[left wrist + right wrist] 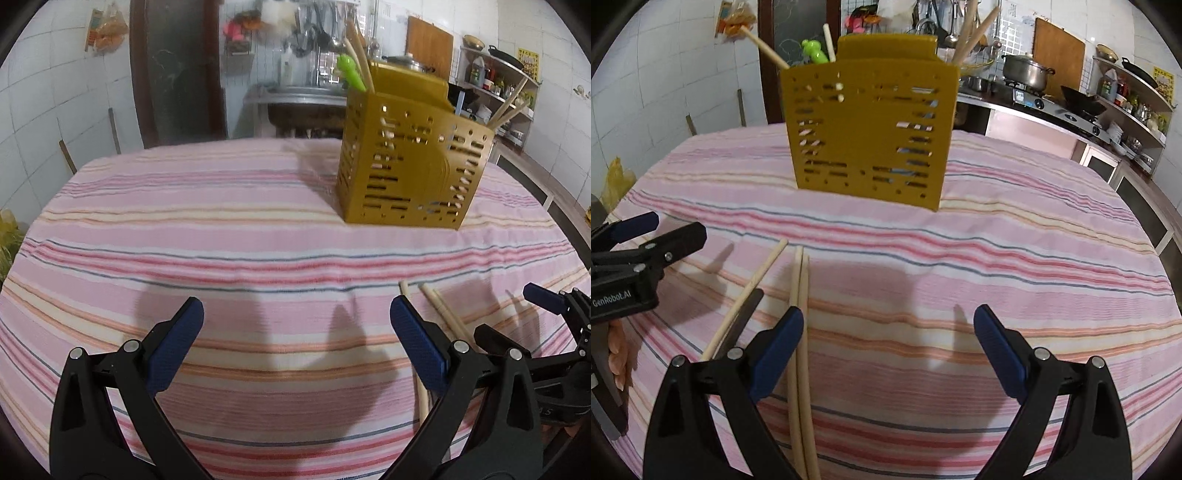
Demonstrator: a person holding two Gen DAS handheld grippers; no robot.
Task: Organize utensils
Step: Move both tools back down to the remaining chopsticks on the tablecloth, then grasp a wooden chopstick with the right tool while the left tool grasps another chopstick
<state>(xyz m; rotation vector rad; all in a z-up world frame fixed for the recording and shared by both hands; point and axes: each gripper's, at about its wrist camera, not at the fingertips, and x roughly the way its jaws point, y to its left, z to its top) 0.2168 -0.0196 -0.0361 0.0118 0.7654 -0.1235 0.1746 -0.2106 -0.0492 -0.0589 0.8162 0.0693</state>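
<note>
A mustard-yellow perforated utensil holder (410, 166) (871, 140) stands upright on the far half of the table, with chopsticks and a green handle (351, 72) (814, 51) sticking out of it. Loose wooden chopsticks (443, 314) lie on the cloth near me. In the right wrist view a pair (801, 280) runs just inside my right gripper's left finger, and a single one (757, 280) lies over a dark flat utensil (746, 314). My left gripper (295, 314) (665, 230) is open over bare cloth. My right gripper (888, 317) (513, 314) is open, holding nothing.
The pink striped tablecloth (221, 240) covers the whole table. A counter with a stove and a steel pot (1027, 74) runs along the right, with shelves behind it. A person's fingers (617, 350) show at the left edge. White tiled wall lies to the left.
</note>
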